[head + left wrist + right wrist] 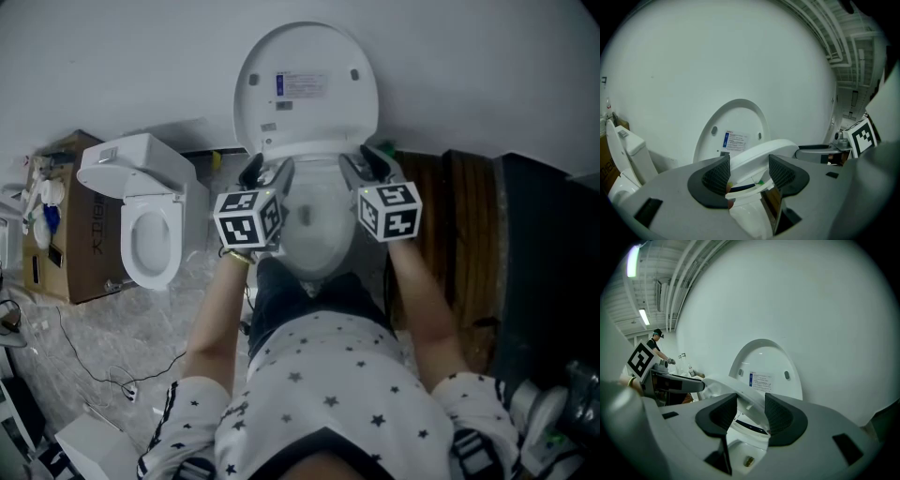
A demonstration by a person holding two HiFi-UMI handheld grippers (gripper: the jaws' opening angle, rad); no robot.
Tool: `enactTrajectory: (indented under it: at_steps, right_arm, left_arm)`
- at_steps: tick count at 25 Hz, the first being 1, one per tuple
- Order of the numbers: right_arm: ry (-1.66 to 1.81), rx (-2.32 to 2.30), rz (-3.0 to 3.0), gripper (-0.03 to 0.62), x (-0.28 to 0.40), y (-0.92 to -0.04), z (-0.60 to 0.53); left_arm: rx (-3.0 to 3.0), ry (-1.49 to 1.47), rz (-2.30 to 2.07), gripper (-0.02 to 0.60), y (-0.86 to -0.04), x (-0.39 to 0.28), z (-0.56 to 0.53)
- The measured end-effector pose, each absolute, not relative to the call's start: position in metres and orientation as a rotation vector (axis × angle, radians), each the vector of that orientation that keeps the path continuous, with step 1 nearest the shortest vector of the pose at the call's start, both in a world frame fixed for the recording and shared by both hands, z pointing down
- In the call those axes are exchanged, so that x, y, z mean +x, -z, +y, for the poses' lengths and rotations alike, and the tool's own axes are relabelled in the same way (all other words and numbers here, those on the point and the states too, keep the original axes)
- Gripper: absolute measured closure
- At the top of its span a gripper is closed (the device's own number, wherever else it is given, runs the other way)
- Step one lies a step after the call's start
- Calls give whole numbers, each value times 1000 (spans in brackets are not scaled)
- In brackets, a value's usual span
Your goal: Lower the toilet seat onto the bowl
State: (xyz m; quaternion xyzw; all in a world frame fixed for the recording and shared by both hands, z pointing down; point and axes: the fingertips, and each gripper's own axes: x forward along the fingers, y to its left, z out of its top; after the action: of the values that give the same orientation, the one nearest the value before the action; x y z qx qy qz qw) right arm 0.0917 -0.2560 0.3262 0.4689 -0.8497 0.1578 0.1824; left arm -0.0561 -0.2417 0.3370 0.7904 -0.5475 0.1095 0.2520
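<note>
A white toilet stands against the wall, its lid upright and its bowl below. The toilet seat is tilted partway between lid and bowl. My left gripper is at the seat's left side, and in the left gripper view the left gripper has the white rim filling the gap between its dark pads. My right gripper is at the seat's right side. The right gripper has the seat rim running between its pads too. The lid carries a printed label.
A second white toilet stands to the left beside a cardboard box. Dark wooden panels lean at the right. Cables trail over the marbled floor. A person works far off to the left.
</note>
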Motion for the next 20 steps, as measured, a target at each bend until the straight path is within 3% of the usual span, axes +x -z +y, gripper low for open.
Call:
enactTrajectory:
  at_steps: [20]
  right_arm:
    - [-446,1285,-2400,418,93,-336,-231]
  left_arm:
    - [2135,-301,-1512,318,-346,-54,-216]
